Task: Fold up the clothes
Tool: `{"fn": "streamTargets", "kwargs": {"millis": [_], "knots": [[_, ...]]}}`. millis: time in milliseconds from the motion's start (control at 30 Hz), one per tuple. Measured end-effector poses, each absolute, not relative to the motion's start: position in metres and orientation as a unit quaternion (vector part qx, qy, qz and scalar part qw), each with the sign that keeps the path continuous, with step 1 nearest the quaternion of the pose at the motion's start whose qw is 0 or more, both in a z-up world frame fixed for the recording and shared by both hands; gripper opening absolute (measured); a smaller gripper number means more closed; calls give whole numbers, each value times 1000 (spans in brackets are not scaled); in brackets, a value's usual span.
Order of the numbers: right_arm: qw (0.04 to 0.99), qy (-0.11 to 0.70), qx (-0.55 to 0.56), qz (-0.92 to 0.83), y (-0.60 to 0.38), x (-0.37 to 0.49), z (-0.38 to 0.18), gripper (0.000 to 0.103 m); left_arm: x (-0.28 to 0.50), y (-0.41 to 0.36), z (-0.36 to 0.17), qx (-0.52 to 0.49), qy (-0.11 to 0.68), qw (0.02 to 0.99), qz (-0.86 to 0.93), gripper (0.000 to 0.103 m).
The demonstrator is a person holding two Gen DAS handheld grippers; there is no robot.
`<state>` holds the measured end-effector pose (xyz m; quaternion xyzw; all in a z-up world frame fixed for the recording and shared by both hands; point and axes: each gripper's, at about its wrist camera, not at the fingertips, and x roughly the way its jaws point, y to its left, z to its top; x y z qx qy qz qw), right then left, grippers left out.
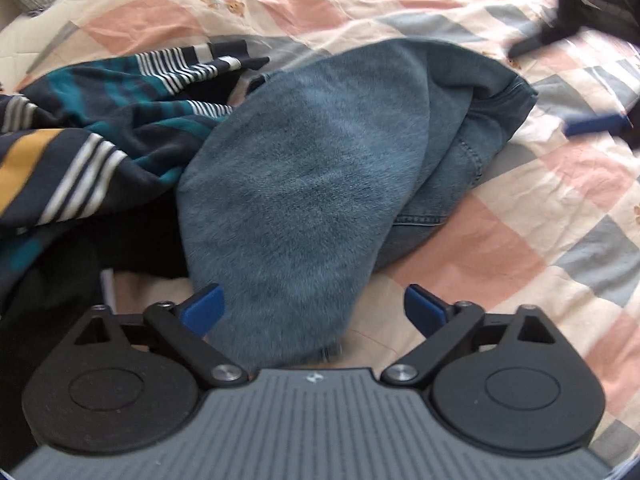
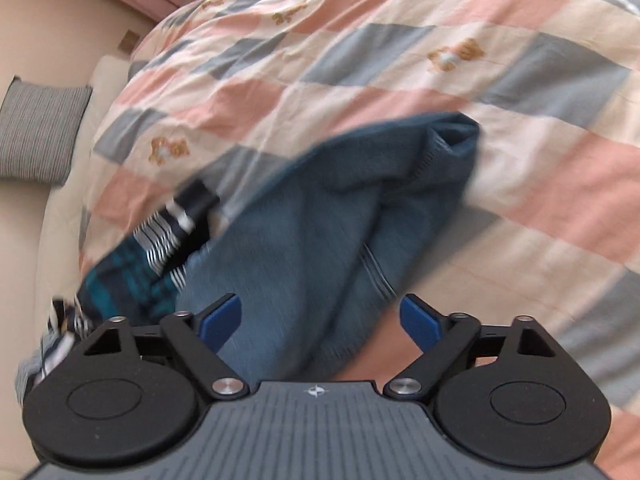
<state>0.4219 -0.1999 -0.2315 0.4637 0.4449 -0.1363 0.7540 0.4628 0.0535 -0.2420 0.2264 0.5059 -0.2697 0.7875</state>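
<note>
— Where are the jeans?
— Crumpled on the bed quilt (image 1: 500,248), jeans (image 1: 304,184) beside a striped shirt (image 1: 100,128).
— Your tongs?
— My left tongs (image 1: 314,310) and right tongs (image 2: 320,318) gape wide, holding nothing.

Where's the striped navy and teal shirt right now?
The striped navy and teal shirt lies crumpled on the checked quilt, left in both views, touching the blue denim jeans.
</note>
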Motion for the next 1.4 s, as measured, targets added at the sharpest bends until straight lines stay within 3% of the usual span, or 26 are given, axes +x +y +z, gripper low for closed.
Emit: {"fn": "streamTargets", "kwargs": {"millis": [67, 100, 200, 333, 367, 433, 467, 500, 567, 967, 1133, 1333, 1400], "knots": [[753, 439, 471, -139, -203, 448, -235, 86, 466, 51, -249, 228, 503, 787, -276, 72], [751, 435, 477, -142, -205, 461, -238, 86, 466, 50, -252, 233, 497, 789, -277, 57], [735, 432, 497, -163, -212, 497, -248, 89, 462, 49, -255, 248, 474, 795, -287, 37], [700, 471, 498, -199, -218, 535, -275, 90, 450, 53, -253, 261, 446, 802, -298, 29], [695, 484, 493, -200, -218, 539, -284, 85, 448, 54, -252, 262, 442, 803, -301, 27], [691, 492, 499, -180, -216, 531, -296, 51, 445, 57, -249, 263, 436, 805, -305, 23], [689, 494, 504, -168, -214, 526, -302, 30, 443, 58, -247, 261, 436, 805, -306, 22], [692, 492, 504, -159, -213, 517, -303, 21, 442, 59, -246, 258, 438, 805, -306, 20], [706, 480, 499, -147, -209, 486, -296, 14, 438, 63, -242, 249, 441, 805, -309, 18], [742, 376, 541, -118, -214, 253, -193, 9, 332, 73, -204, 275, 429, 778, -368, 14], [758, 373, 520, -124, -215, 158, -152, 10, 260, 68, -179, 283, 417, 761, -408, 14], [706, 455, 517, -166, -205, 46, -180, 11, 180, 67, -184, 317, 455, 722, -413, 17], [696, 468, 514, -177, -204, 17, -192, 5, 156, 69, -182, 328, 451, 725, -404, 17]]}}
